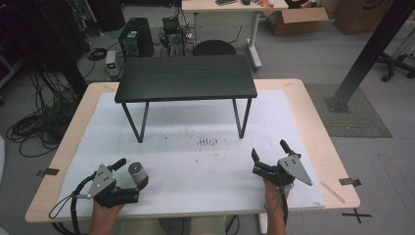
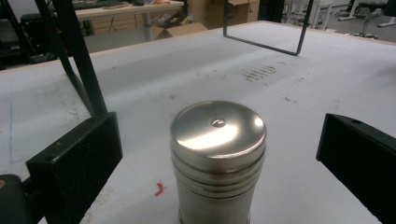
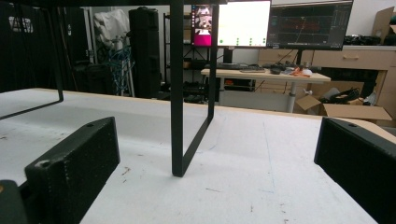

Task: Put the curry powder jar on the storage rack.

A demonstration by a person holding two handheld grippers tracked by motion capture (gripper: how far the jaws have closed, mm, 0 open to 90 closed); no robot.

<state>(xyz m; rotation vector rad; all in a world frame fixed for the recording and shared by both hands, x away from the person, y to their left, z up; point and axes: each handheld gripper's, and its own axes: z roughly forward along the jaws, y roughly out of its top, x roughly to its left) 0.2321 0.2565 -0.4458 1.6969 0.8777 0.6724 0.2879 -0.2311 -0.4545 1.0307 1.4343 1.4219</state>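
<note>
Standing upright between the wide-open left claw [image 2: 217, 154], shiny steel canister [image 2: 218, 163] (domed lid), right claw [image 1: 270, 152] open.

Both grippers [image 1: 131, 172] [image 1: 270, 151] black w/ grey triangular plates, black cables, blocky black fingers [image 2: 77, 158].

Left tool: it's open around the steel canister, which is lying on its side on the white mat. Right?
Not quite. The steel canister stands upright, lid up, as the left gripper view shows. The left tool is indeed open around it, on the white mat.
</note>
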